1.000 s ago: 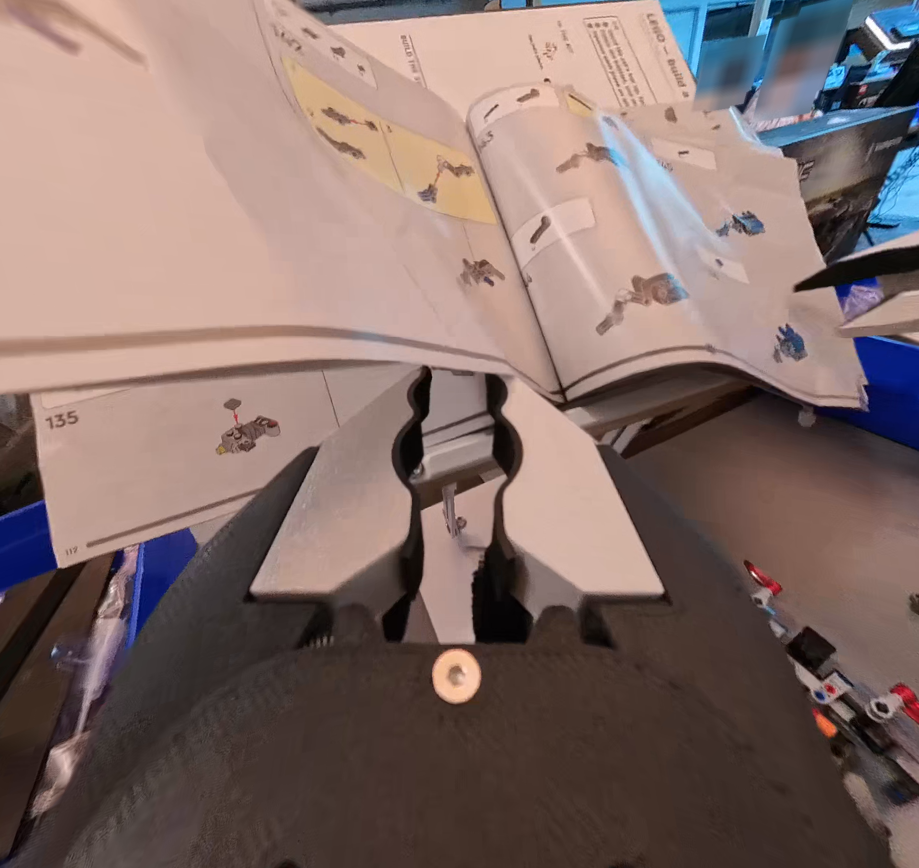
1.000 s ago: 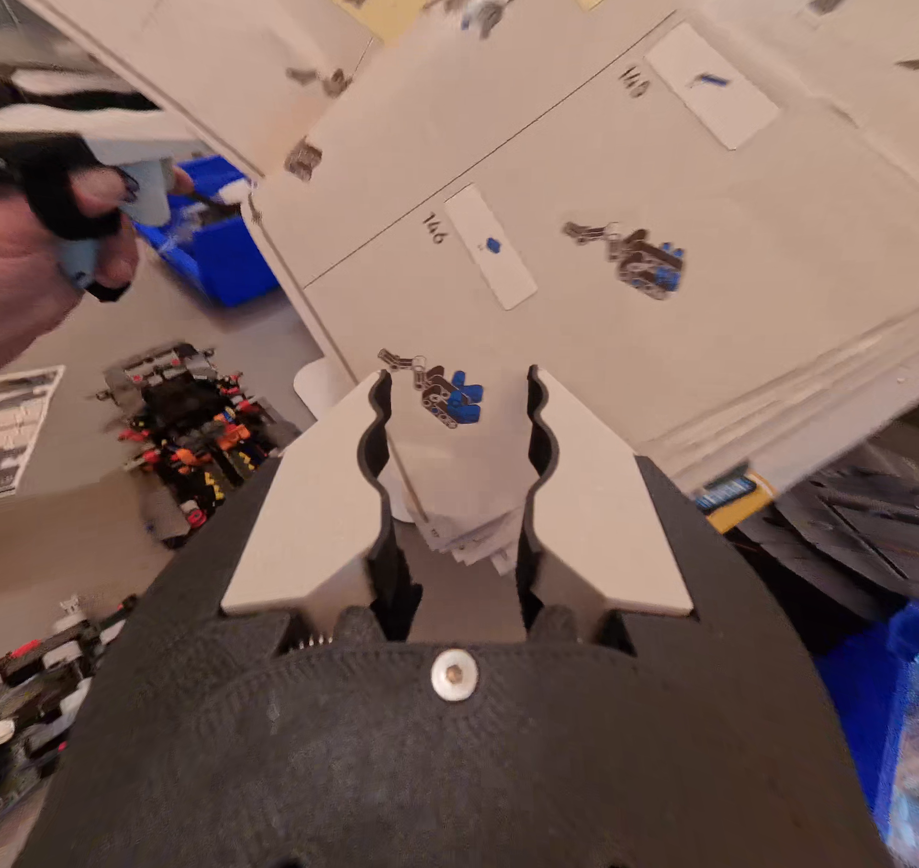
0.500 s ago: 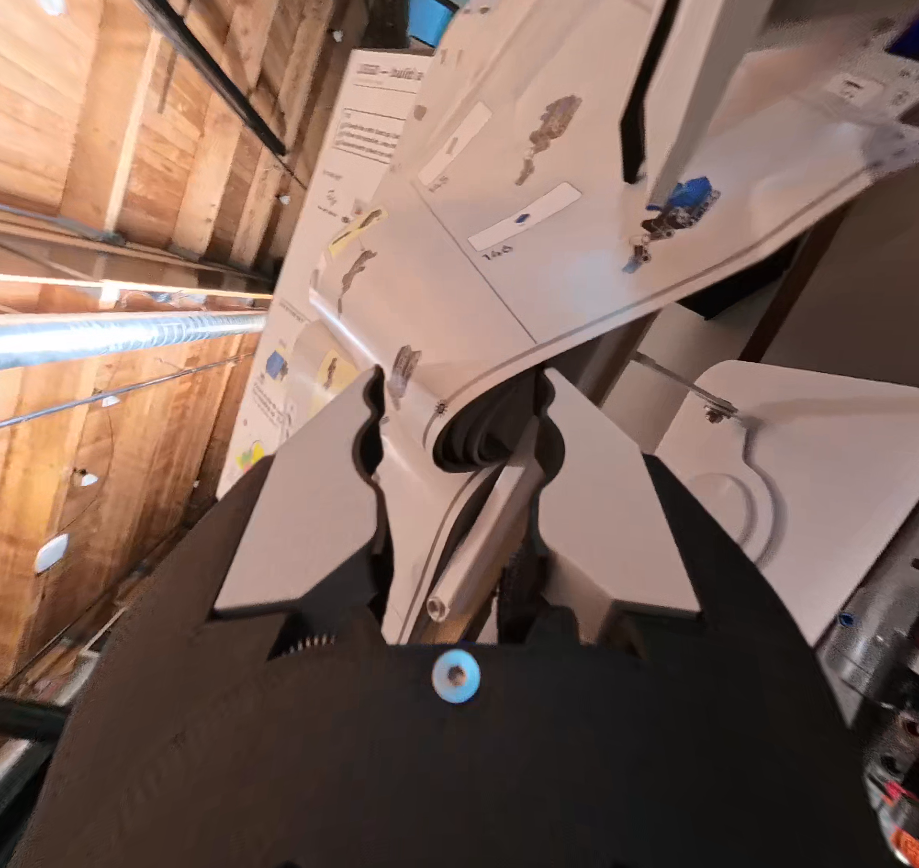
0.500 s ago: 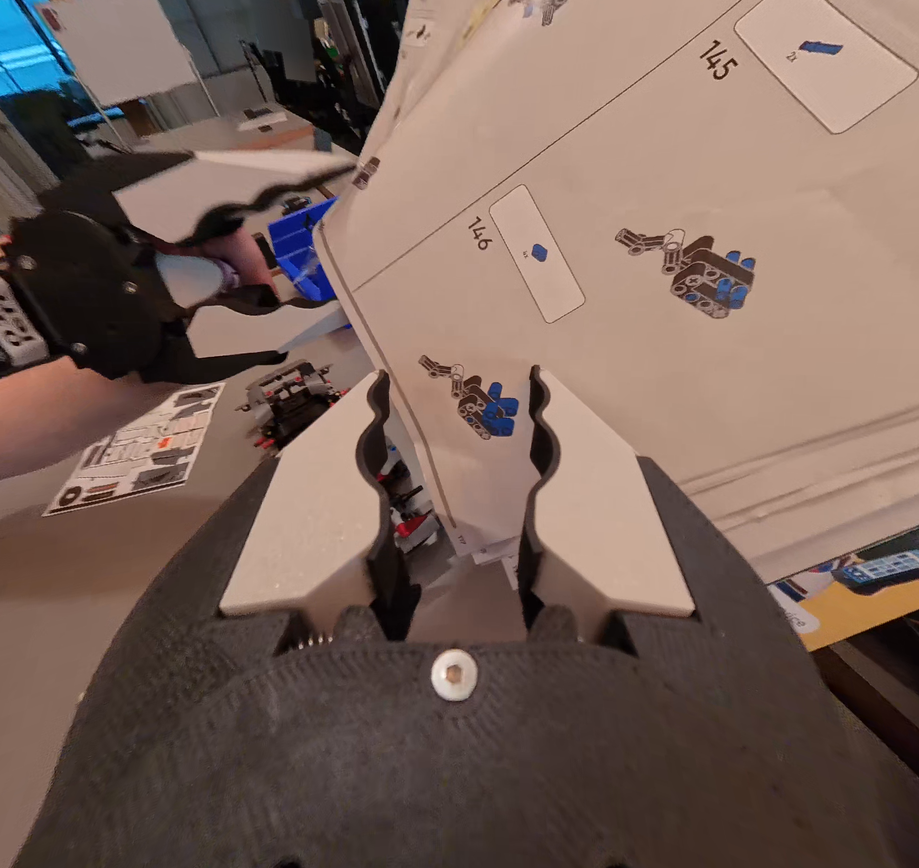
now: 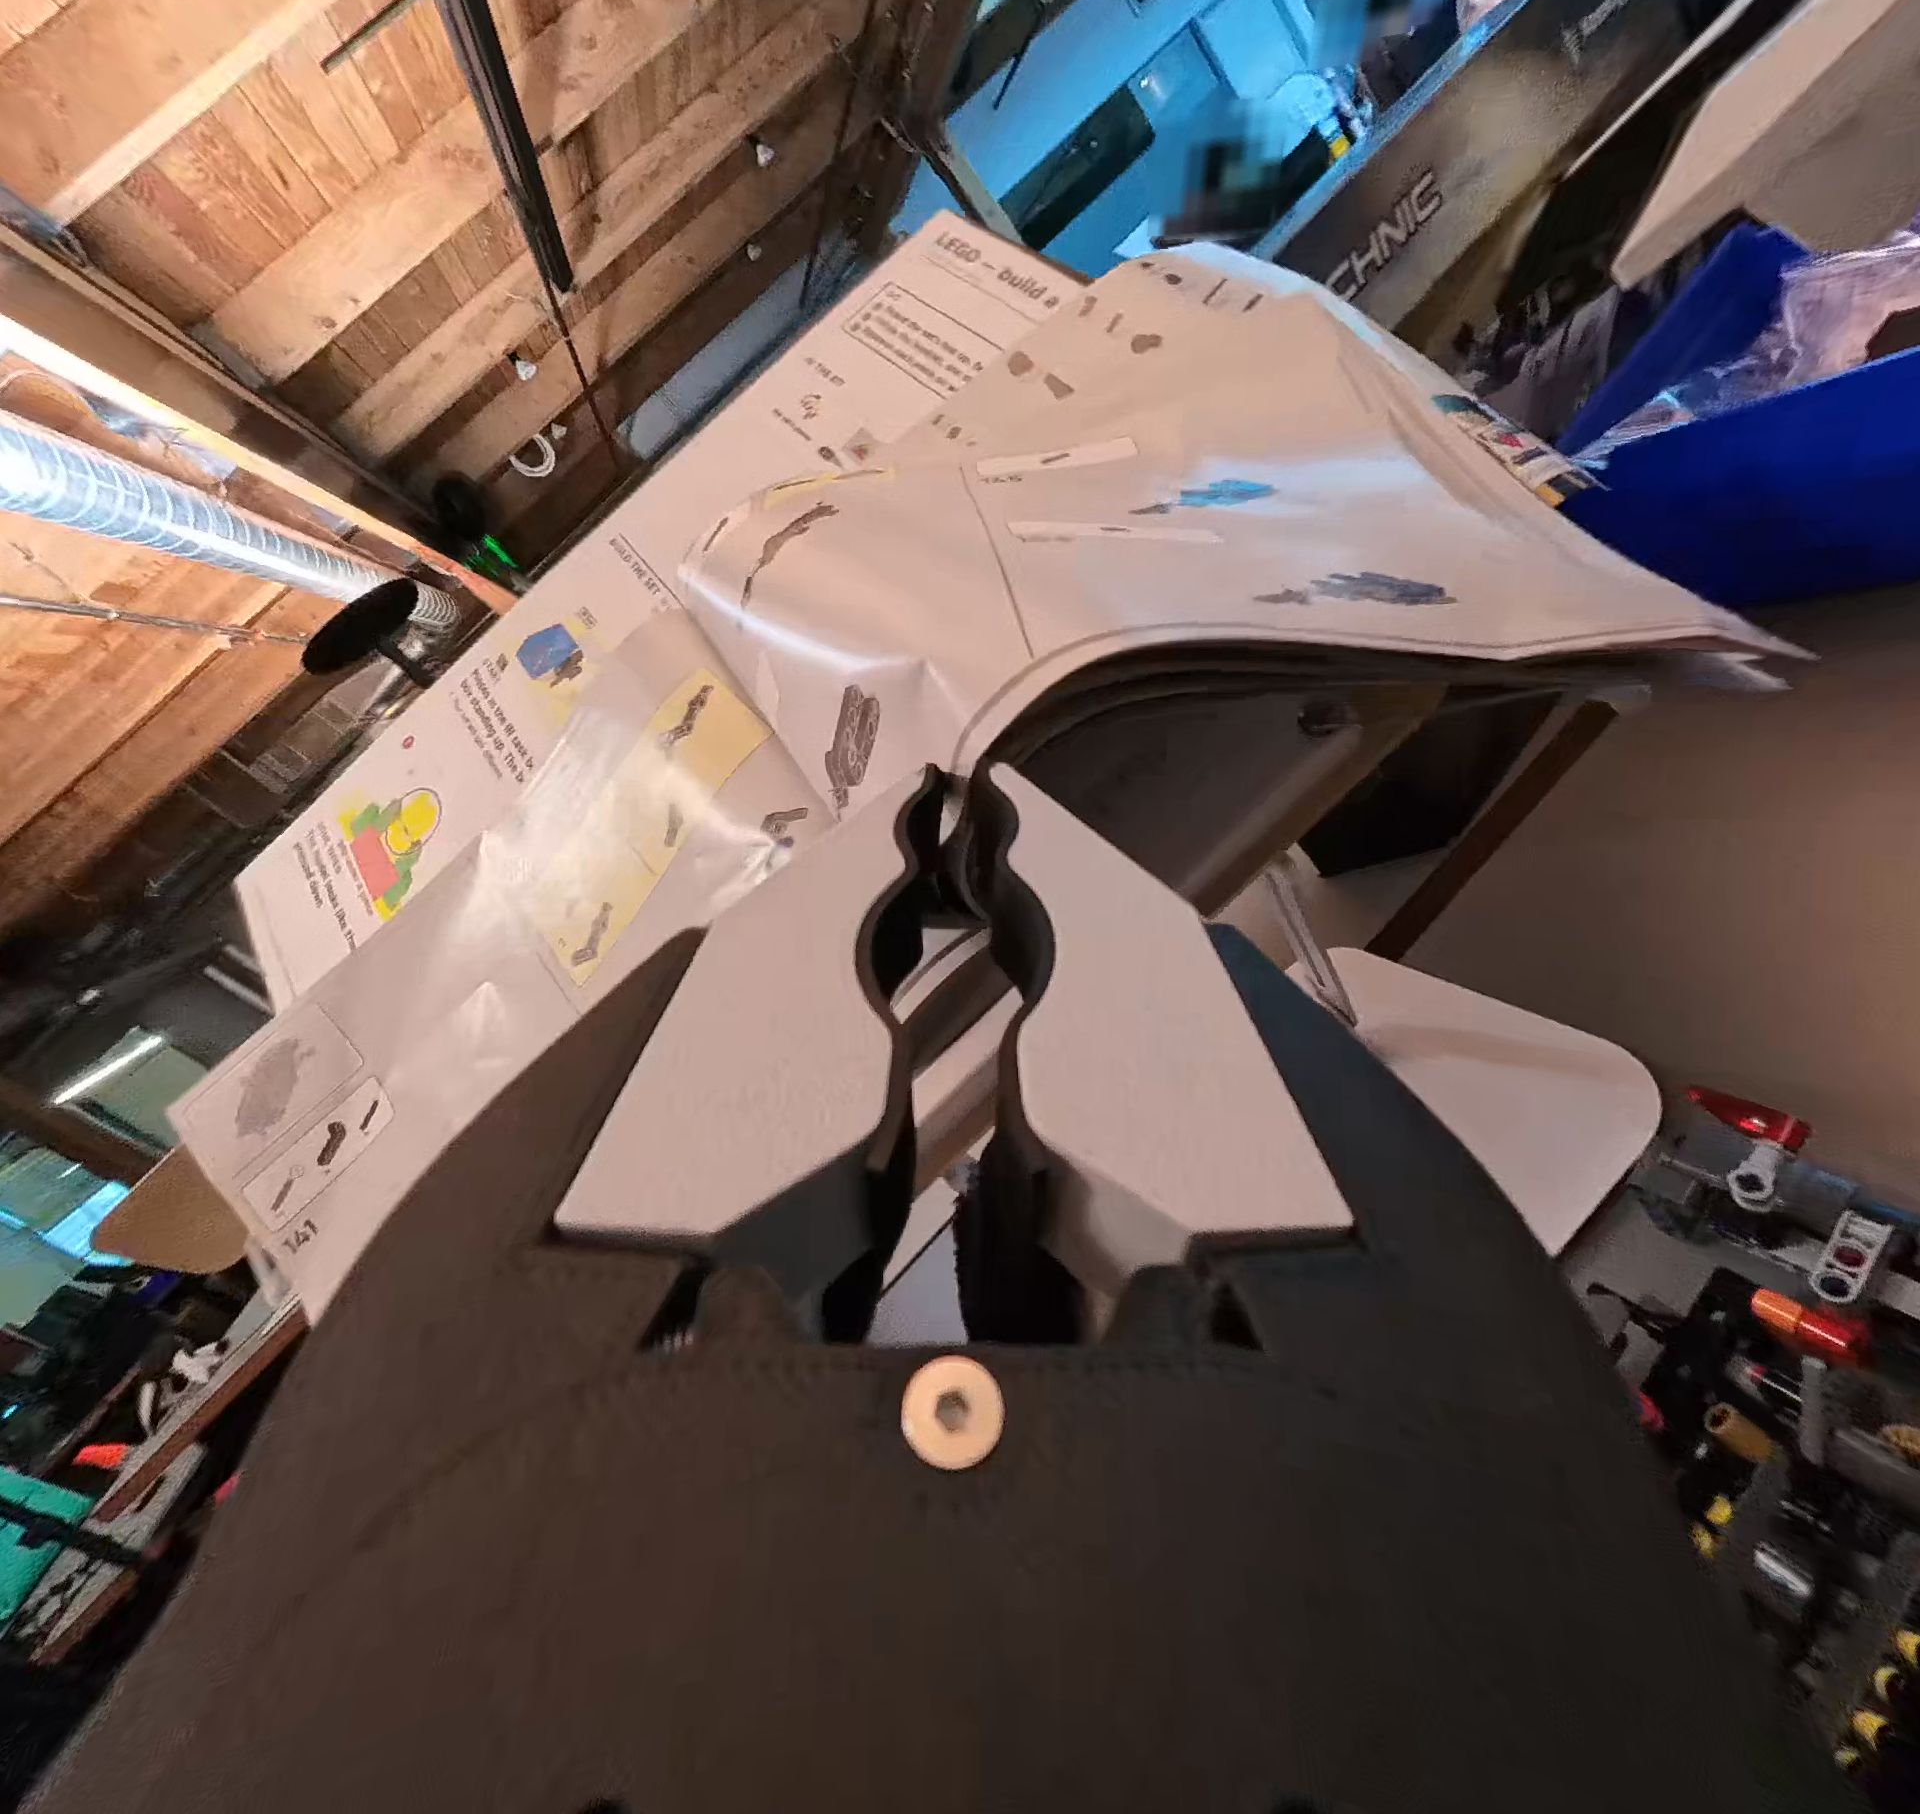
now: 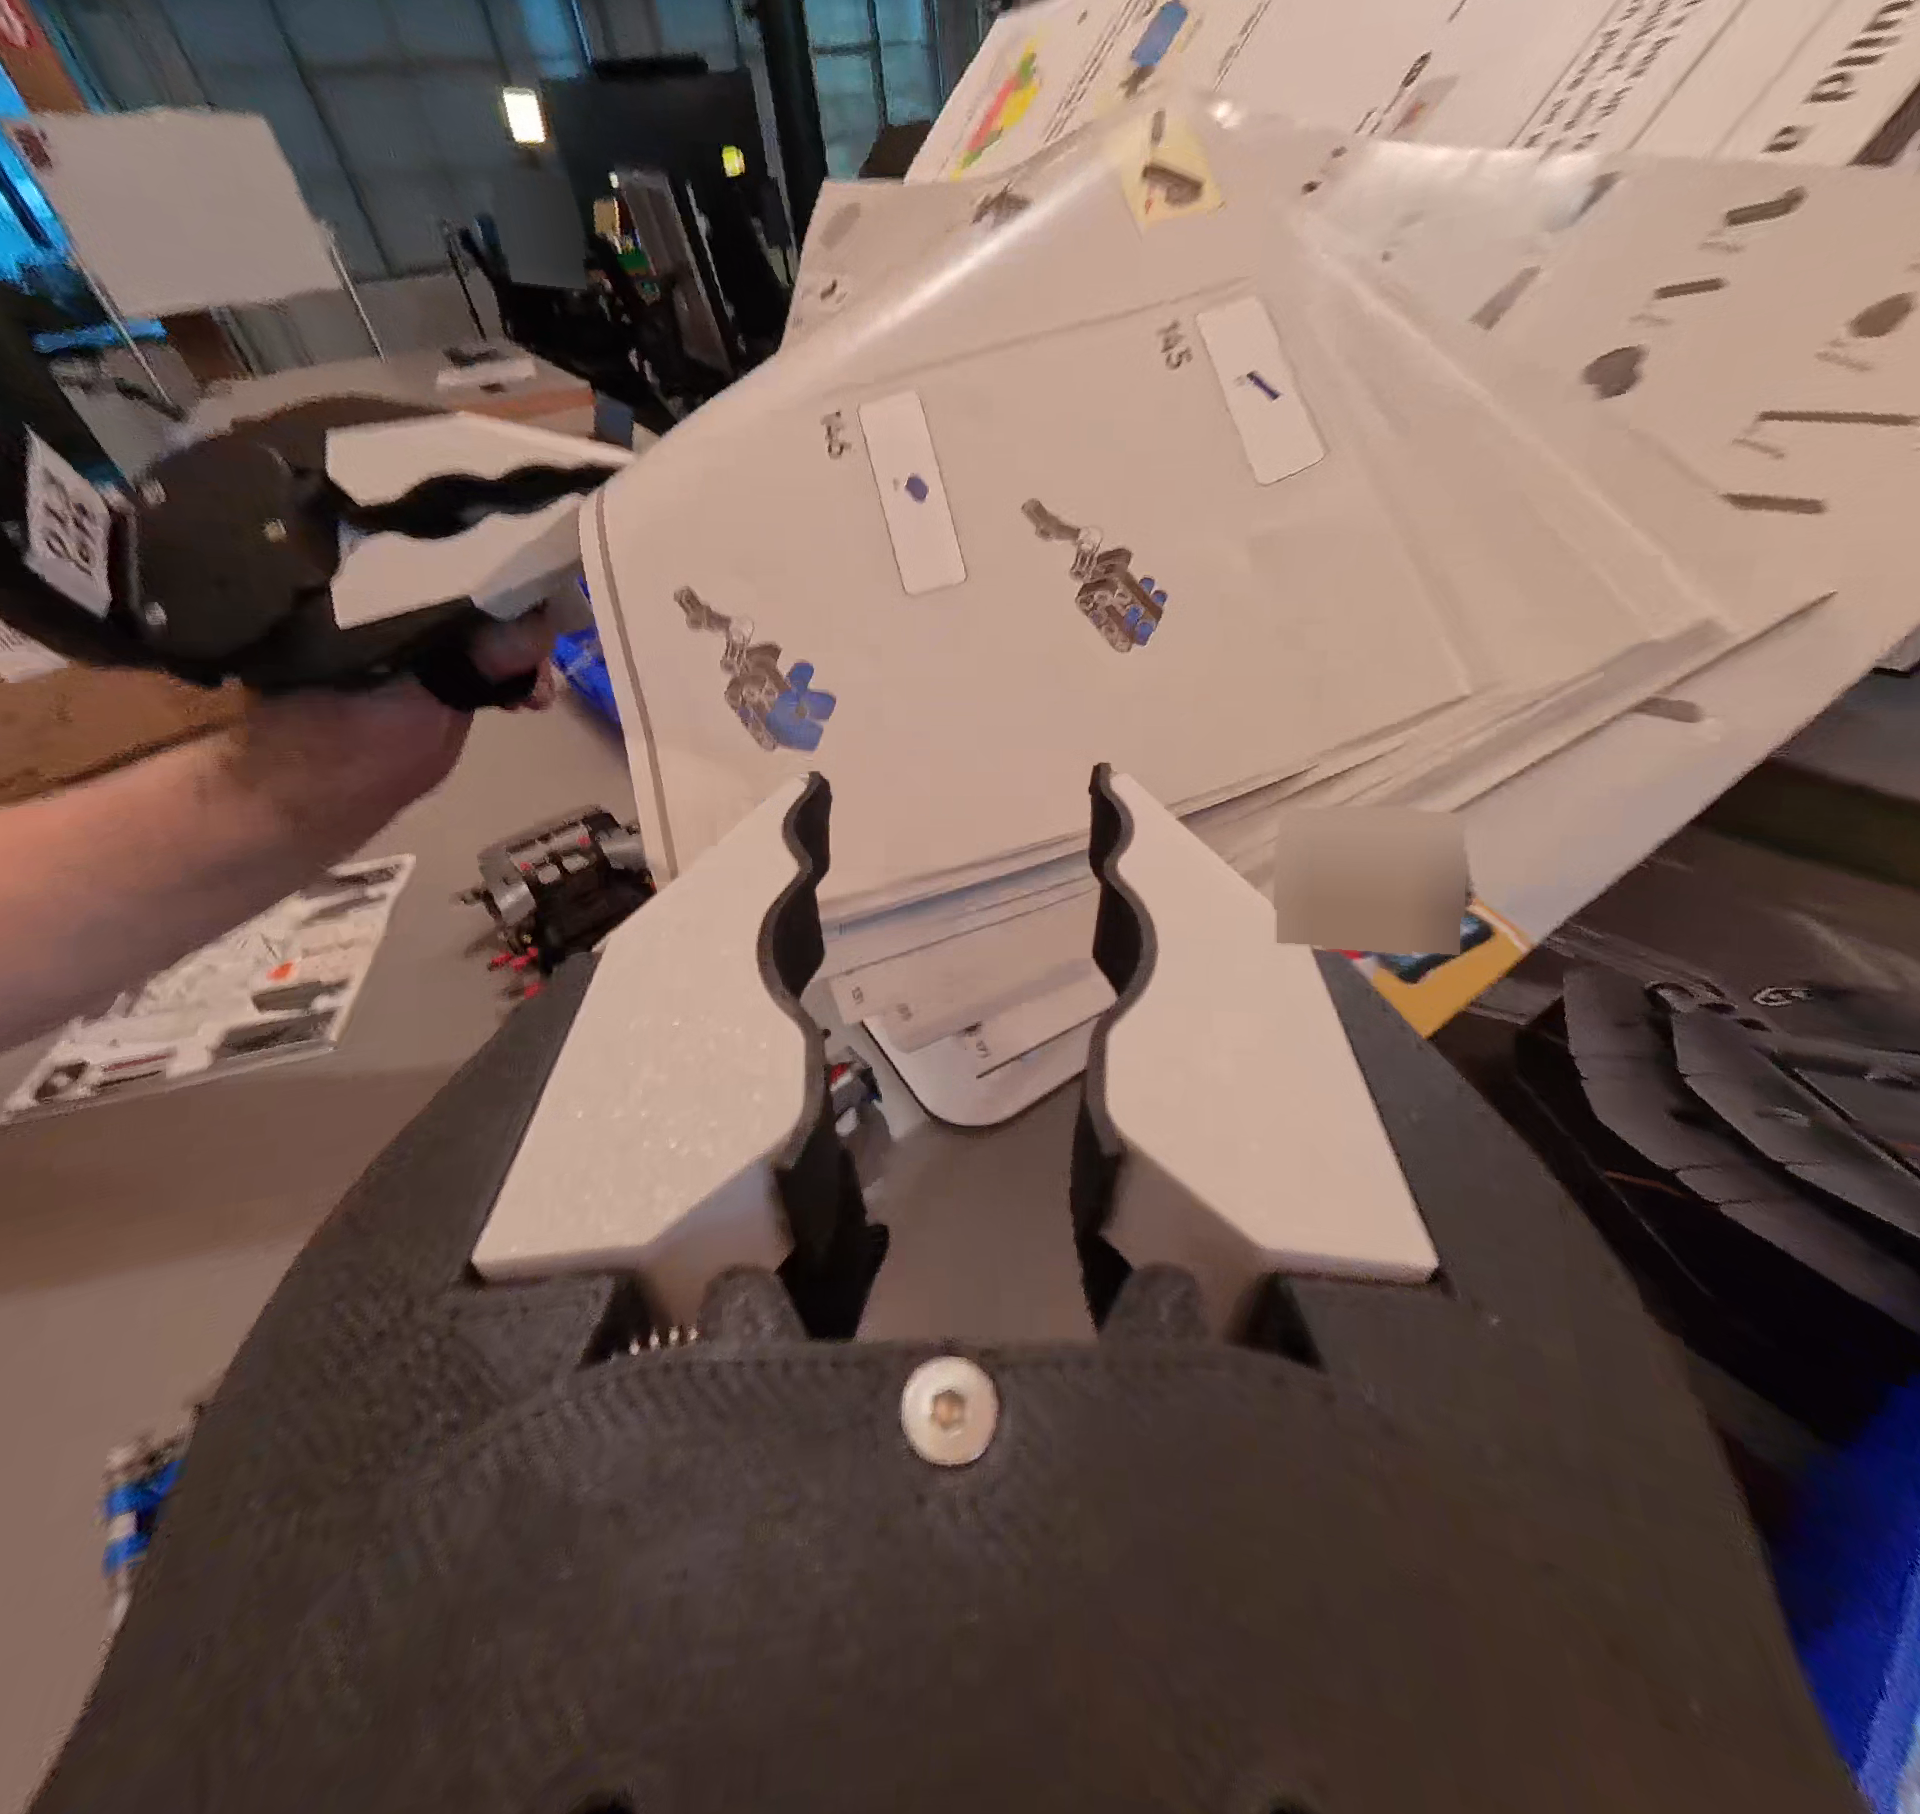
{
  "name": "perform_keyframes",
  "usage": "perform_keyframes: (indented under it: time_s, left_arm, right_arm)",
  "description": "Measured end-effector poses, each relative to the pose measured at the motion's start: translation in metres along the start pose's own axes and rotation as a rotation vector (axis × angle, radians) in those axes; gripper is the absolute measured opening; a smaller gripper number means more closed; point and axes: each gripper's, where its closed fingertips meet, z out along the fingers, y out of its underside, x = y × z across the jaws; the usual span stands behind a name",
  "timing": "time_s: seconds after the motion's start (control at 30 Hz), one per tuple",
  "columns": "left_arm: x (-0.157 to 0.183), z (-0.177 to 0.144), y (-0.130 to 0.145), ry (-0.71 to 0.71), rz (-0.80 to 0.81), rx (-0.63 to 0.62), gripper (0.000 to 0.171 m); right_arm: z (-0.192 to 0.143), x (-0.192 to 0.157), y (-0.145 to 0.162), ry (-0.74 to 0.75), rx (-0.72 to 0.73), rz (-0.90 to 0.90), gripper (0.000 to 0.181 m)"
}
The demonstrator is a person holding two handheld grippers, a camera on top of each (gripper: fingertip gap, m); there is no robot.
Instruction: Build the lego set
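From the right wrist view, the right gripper [image 6: 956,798] holds its white fingers [image 6: 665,1047] wide apart over the bare grey table [image 6: 239,1234]. At 12 o'clock the open white paper instruction booklet [image 6: 1091,559] tilts up, its page edges fanned toward the gripper. At 10 o'clock the left gripper [image 6: 597,497] pinches the booklet's left edge, fingers nearly closed. A black-and-red part-built lego model [image 6: 561,881] sits below it. Behind are dim warehouse windows [image 6: 831,8]; the left wrist view shows a wooden plank ceiling [image 5: 260,102].

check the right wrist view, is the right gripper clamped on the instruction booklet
No, the right gripper stands open, its fingers apart below the instruction booklet pages, gripping nothing.
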Motion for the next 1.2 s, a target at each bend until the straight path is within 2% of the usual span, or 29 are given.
perform_keyframes:
  time_s: [0.1,0.2,0.3,0.37,0.57,0.77,0.93,1.2]
  left_arm:
    - [0.000,-0.002,0.003,0.031,0.022,-0.013,0.011]
    - [0.004,-0.002,-0.003,0.053,0.133,-0.032,0.017]
    - [0.015,0.006,-0.007,0.098,0.277,-0.086,0.020]
    - [0.022,0.013,-0.005,0.123,0.313,-0.109,0.018]
    - [0.013,0.007,-0.005,0.117,0.197,-0.080,0.017]
    - [-0.007,-0.009,0.000,0.071,0.094,-0.056,0.008]
    - [-0.020,-0.017,0.011,0.072,-0.012,-0.059,0.010]
    - [-0.013,-0.014,0.006,0.083,0.090,-0.067,0.009]
  right_arm:
    - [0.010,0.003,0.018,0.068,-0.100,-0.091,0.048]
    - [0.018,0.012,0.030,0.117,-0.164,-0.125,0.043]
    - [0.019,0.014,0.026,0.103,-0.154,-0.104,0.043]
    - [0.016,0.014,0.019,0.096,-0.142,-0.096,0.044]
    - [0.006,0.015,0.022,0.082,-0.169,-0.115,0.045]
    - [0.016,0.016,0.029,0.082,-0.200,-0.146,0.043]
    - [0.023,0.019,0.035,0.110,-0.228,-0.173,0.041]
    - [0.021,0.010,0.039,0.095,-0.260,-0.158,0.044]
